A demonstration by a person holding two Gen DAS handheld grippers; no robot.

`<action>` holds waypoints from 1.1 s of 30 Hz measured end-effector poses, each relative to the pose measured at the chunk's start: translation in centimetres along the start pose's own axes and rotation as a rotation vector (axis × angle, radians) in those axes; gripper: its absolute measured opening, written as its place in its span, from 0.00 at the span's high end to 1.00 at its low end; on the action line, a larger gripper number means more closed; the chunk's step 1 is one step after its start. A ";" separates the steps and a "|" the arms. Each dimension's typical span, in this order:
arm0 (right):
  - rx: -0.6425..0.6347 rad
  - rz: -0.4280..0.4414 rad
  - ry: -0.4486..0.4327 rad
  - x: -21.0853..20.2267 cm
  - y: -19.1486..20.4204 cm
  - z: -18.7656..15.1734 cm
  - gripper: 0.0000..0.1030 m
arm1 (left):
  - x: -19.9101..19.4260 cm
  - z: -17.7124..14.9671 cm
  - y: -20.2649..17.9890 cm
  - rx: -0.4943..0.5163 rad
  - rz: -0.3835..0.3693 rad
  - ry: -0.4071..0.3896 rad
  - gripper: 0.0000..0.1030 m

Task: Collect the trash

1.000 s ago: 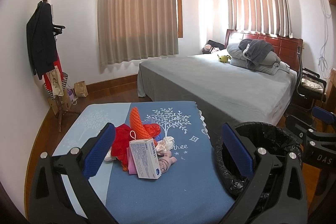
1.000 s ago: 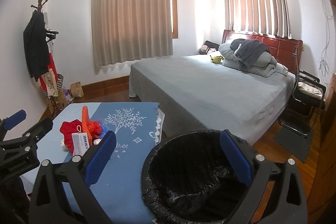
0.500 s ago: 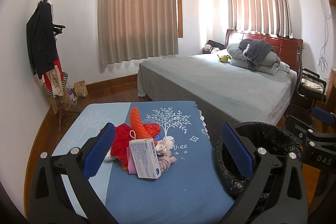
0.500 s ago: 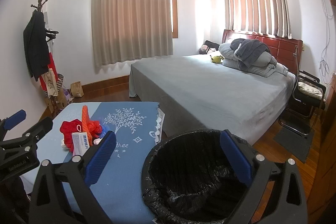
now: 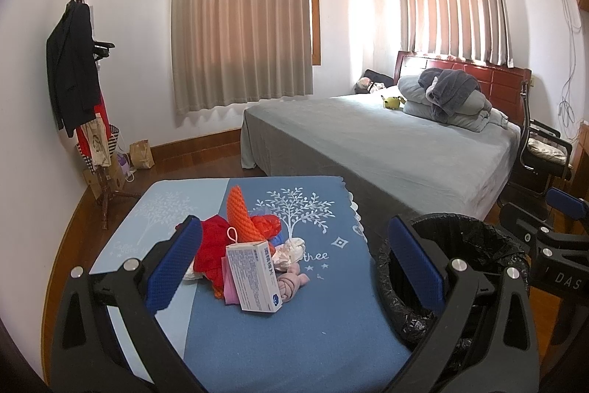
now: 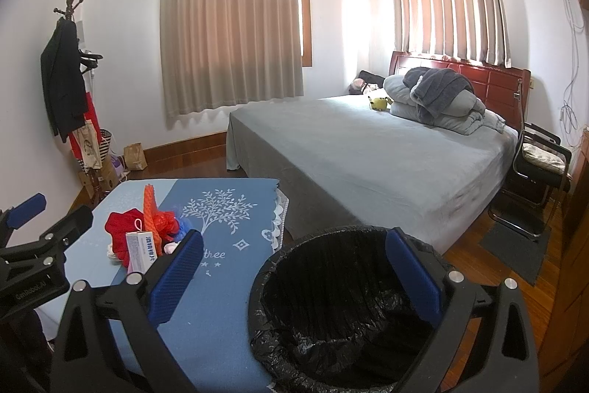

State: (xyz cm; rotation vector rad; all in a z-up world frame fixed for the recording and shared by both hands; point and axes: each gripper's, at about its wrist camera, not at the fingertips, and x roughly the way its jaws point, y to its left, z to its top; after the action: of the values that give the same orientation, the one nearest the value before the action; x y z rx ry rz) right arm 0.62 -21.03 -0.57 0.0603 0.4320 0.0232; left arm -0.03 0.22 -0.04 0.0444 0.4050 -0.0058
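A bedroom seen from two claws held side by side; the left claw (image 5: 298, 258) sits low in its frame with its blue pads wide apart and nothing between them; the right claw (image 6: 294, 269) is likewise spread wide and grips nothing.

In the left view a bench (image 5: 294, 326) covered in a blue cloth with a white tree print fills the lower middle; a small heap of trash (image 5: 250, 245) lies on it at centre, just beyond the left claw's pads; the heap holds a white box (image 5: 254, 277) standing tilted at the front, an orange net sleeve (image 5: 241, 216) standing upright behind it, red cloth to the left and pale crumpled scraps to the right.

A bin (image 6: 349, 312) lined with a black bag stands just beside the bench's right edge; in the right view its open mouth fills the lower middle, under the right claw.

A grey bed (image 5: 386, 150) occupies the right middle; a coat stand (image 5: 84, 91) is at the left wall.
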 end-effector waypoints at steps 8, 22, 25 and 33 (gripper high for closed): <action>0.001 0.002 0.001 0.1 0.0 -0.1 0.06 | 0.0 0.0 0.0 -0.001 0.000 0.000 0.05; -0.002 0.007 0.012 0.6 0.5 -0.8 0.06 | 0.1 -0.2 0.0 -0.012 -0.002 0.005 0.05; -0.005 0.012 0.017 1.2 0.8 -1.1 0.06 | 0.3 -0.4 0.2 -0.018 0.000 0.007 0.05; -0.015 0.030 0.026 3.4 1.4 -1.7 0.06 | 2.6 -2.1 2.4 -0.050 0.054 0.035 0.05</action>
State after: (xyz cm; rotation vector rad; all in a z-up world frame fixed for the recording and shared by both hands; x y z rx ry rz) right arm 3.02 -19.40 -3.42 0.0513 0.4570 0.0564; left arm 1.56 2.70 -2.87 0.0061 0.4390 0.0588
